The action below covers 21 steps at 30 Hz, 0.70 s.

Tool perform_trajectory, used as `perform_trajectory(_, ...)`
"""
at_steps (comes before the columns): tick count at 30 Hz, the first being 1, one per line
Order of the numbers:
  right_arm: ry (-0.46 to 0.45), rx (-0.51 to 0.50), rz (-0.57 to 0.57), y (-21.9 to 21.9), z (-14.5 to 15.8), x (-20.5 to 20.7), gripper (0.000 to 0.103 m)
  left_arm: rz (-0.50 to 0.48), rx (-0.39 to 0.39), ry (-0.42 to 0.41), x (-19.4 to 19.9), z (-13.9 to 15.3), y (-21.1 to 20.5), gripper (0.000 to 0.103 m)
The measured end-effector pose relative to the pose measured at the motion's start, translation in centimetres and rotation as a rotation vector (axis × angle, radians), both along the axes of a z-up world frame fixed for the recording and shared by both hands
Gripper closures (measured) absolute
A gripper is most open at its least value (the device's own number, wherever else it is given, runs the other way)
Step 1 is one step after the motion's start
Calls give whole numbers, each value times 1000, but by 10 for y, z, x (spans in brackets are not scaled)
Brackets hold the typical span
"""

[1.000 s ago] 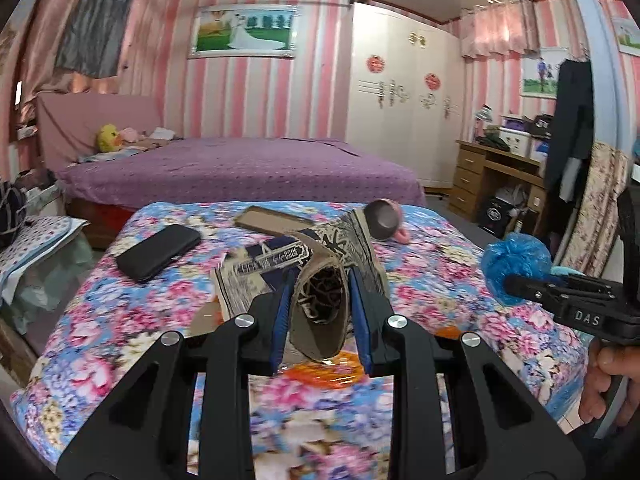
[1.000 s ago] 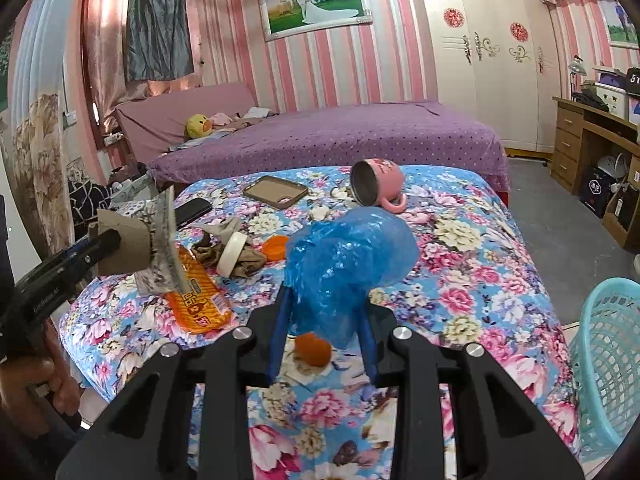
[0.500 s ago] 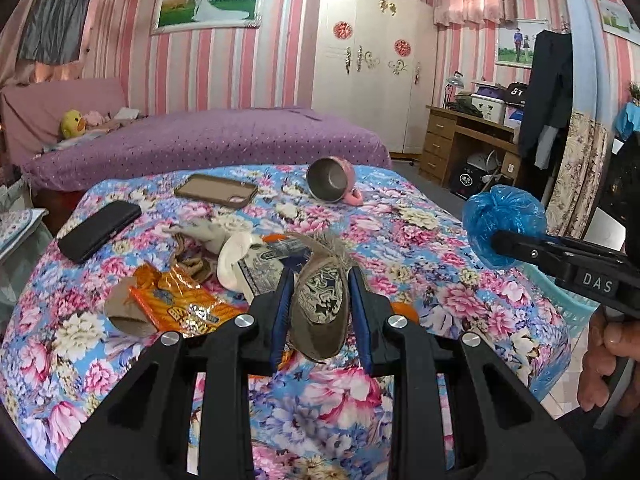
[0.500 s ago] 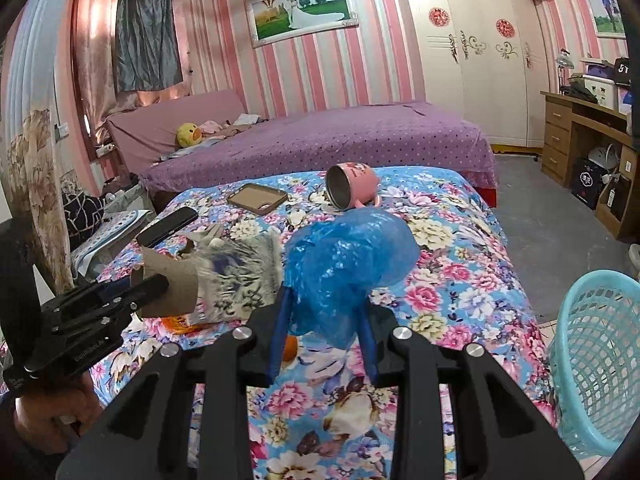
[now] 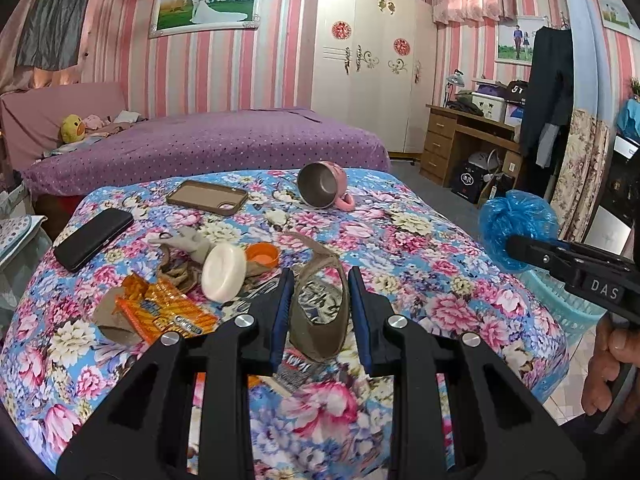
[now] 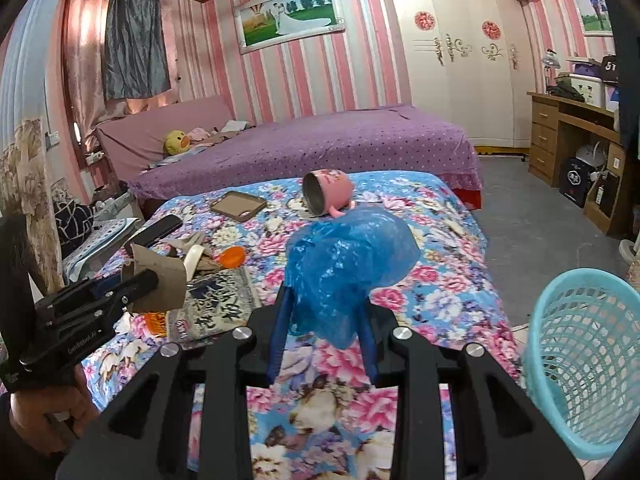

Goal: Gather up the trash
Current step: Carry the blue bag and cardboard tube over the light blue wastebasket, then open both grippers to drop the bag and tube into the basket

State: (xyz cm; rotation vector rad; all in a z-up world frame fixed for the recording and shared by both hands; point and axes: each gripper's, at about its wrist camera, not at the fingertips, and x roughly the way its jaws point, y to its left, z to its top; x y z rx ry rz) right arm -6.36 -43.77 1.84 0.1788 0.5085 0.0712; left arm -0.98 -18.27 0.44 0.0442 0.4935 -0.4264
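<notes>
My left gripper (image 5: 320, 312) pinches a crumpled cardboard piece (image 5: 318, 320) between its fingers, above the floral bedspread (image 5: 420, 248). My right gripper (image 6: 326, 320) clamps a blue plastic bag (image 6: 348, 272); the turquoise basket (image 6: 584, 364) sits right of those fingers.

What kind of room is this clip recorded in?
A home bedroom, most likely. A bed with a purple cover stands against the striped wall, a white wardrobe fills the corner, and a wooden desk with drawers sits to the right.
</notes>
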Motion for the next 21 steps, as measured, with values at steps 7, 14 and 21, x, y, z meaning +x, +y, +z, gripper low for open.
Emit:
perform_trajectory(7,-25,14,-72,-38,5,-11,72,-28,9,-4,2,11,-42,76)
perform_trajectory(14,-55,34,-320,-129,12,-43,72,-151,-20,-3,0,27,-127,76)
perform_trajectory(21,7,22,-536,-209,-6,-76,57,-332,-28,3,-22,38,-232,76)
